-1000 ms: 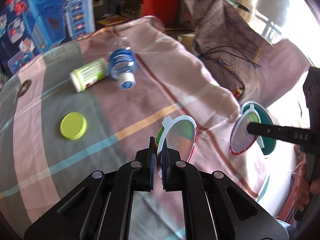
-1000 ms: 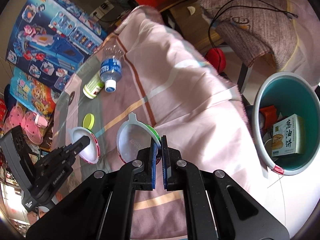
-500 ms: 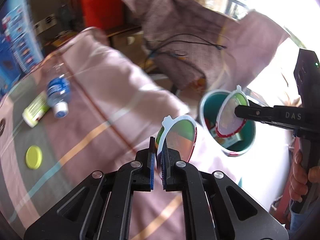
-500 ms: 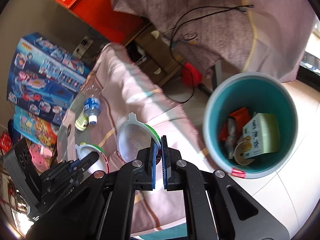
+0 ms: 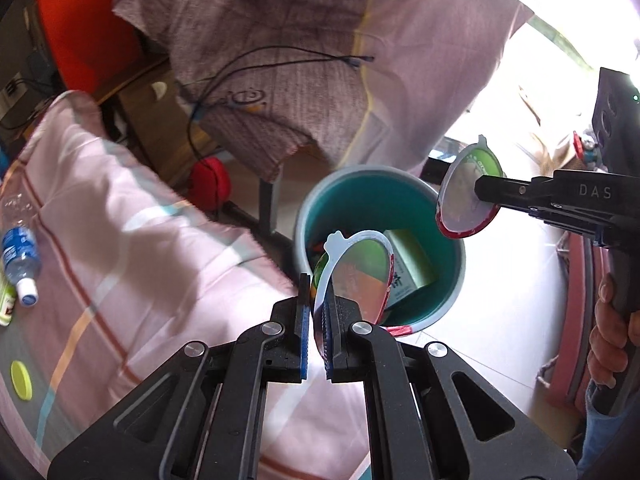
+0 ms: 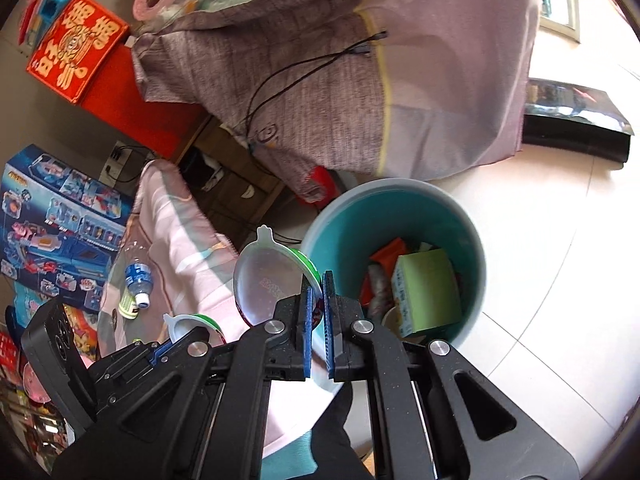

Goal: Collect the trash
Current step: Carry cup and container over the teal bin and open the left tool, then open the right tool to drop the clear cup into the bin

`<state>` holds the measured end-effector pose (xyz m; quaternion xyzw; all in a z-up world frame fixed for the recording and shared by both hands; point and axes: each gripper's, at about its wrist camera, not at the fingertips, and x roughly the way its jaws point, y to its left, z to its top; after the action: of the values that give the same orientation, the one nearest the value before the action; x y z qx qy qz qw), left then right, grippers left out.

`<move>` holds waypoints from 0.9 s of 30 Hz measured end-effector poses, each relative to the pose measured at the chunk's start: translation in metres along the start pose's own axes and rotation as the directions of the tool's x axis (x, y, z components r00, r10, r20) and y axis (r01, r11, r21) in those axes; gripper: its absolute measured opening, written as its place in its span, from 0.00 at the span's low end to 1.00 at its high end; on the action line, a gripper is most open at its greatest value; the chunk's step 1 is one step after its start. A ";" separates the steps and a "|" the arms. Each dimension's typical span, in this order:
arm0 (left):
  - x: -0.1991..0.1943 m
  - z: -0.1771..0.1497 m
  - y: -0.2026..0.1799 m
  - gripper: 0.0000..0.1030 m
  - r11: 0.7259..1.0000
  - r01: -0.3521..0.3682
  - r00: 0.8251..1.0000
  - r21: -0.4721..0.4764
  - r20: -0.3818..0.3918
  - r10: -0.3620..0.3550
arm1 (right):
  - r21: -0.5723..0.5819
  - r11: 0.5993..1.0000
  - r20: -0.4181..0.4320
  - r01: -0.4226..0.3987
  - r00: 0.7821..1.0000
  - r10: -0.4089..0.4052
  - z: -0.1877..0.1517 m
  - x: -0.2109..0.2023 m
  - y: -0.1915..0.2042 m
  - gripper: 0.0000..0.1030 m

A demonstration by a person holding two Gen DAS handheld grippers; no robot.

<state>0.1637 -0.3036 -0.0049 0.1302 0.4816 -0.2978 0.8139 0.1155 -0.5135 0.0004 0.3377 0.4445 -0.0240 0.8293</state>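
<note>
My left gripper (image 5: 318, 320) is shut on the edge of a round foil lid (image 5: 356, 268) with a white rim and a red and green border. The lid hangs in front of the near rim of a teal bin (image 5: 360, 200) on the floor. My right gripper (image 6: 318, 304) is shut on a second lid (image 6: 264, 280) of the same kind, just left of the bin (image 6: 380, 220). From the left wrist, the right gripper (image 5: 480, 192) and its lid (image 5: 464, 200) hang over the bin's right rim. From the right wrist, the left gripper (image 6: 168, 350) shows at lower left with its lid (image 6: 192, 320).
The bin holds a green box (image 6: 428, 292) and other trash. On the pink checked tablecloth (image 5: 120, 240) lie a water bottle (image 5: 20, 256), a green-labelled bottle (image 5: 4, 308) and a yellow cap (image 5: 21, 380). Cloth-draped furniture (image 5: 300, 60) with cables stands behind the bin. A hand (image 5: 608, 332) holds the right gripper.
Both grippers have swung from above the table to the floor bin, each carrying its lid. The bottles and the yellow cap have slid to the left edge of view.
</note>
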 end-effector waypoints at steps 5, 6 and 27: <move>0.027 0.012 -0.022 0.06 0.999 0.029 0.999 0.038 -0.036 -0.028 | 0.018 0.999 -0.001 0.043 0.999 -0.043 0.007 0.001 -0.016 0.05; 0.033 0.014 -0.025 0.06 0.998 0.034 0.998 0.043 -0.045 -0.032 | 0.020 0.999 -0.001 0.046 0.999 -0.046 0.008 0.000 -0.019 0.05; 0.062 0.016 -0.008 0.89 0.999 0.039 0.994 -0.031 -0.100 -0.042 | 0.013 0.995 -0.033 0.099 0.995 -0.099 0.014 0.028 -0.017 0.57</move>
<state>0.1924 -0.3406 -0.0496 0.1233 0.5288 -0.3003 0.7842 0.1363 -0.5273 -0.0249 0.3217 0.4737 -0.0629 0.8174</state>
